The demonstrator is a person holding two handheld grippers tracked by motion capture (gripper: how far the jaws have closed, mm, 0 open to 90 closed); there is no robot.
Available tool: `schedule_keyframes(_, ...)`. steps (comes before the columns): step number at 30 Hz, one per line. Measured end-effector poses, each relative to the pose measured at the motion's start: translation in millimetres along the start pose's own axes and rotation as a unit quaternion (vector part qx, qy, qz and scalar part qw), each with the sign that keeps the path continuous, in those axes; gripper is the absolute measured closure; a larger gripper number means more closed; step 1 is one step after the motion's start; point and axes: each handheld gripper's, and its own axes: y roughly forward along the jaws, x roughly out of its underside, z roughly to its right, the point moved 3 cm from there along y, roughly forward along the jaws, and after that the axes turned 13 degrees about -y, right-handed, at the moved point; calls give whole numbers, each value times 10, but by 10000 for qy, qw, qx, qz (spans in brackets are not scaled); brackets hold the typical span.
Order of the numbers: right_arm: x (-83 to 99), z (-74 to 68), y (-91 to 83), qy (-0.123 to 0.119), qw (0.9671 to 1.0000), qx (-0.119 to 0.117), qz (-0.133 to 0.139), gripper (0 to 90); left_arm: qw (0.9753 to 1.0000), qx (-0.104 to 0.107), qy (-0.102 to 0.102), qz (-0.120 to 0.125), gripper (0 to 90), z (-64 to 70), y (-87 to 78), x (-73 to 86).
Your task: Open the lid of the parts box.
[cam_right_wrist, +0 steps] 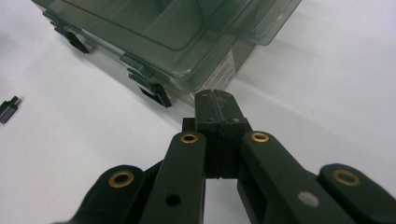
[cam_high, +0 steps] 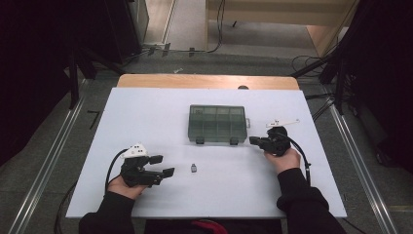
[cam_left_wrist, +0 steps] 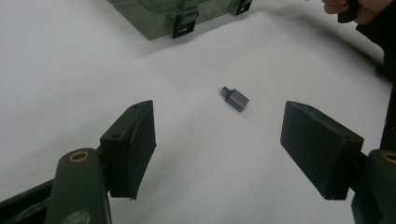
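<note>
A smoky green clear plastic compartment box (cam_high: pixel 216 124) with two black latches lies closed on the white table (cam_high: pixel 146 107); its front latches (cam_left_wrist: pixel 183 24) and lid (cam_right_wrist: pixel 177 32) appear in both gripper views. A small dark grey adapter (cam_high: pixel 194 168) lies in front of it, also seen ahead of the left jaws (cam_left_wrist: pixel 235 98) and at the edge of the right gripper view (cam_right_wrist: pixel 8 110). My left gripper (cam_high: pixel 162 165) is open, left of the adapter, jaws wide apart and empty (cam_left_wrist: pixel 219 149). My right gripper (cam_high: pixel 254 141) is shut with nothing in it, its tips (cam_right_wrist: pixel 215 100) close to the box's right front corner.
The white table top rests on a wooden board (cam_high: pixel 204 81). Metal rails (cam_high: pixel 53 151) run along both sides on the grey floor, with cables (cam_high: pixel 316 63) behind the table. A person's sleeves (cam_high: pixel 302 200) enter from the bottom.
</note>
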Motion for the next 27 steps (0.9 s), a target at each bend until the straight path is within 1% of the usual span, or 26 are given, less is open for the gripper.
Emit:
schedule_keyframes(6, -6, -27, 35, -12, 10000, -75, -29, 880, 10000, -15, 23, -9, 265, -2, 4, 1)
schedule_keyframes(9, -7, -38, 46, -37, 10000, -48, -37, 881, 10000, -16, 15, -6, 265, -1, 5, 2)
schedule_keyframes(13, -4, -32, 43, -15, 10000, -73, -36, 881, 10000, -20, 17, -4, 265, -1, 6, 2)
schedule_keyframes(17, -10, -36, 34, 1, 9999, -105, 15, 881, 10000, -20, 16, -2, 265, -2, 8, 2)
schedule_keyframes(19, -10, -38, 34, -25, 10000, -93, 14, 881, 10000, -23, 15, -8, 265, -2, 9, 3)
schedule_keyframes(22, -10, -37, 33, 0, 9999, -117, 15, 881, 10000, -24, 15, -8, 265, -2, 9, 3)
schedule_keyframes(27, -23, -65, 29, -1, 9998, -197, 67, 881, 10000, -6, 9, -16, 265, -3, 14, 5)
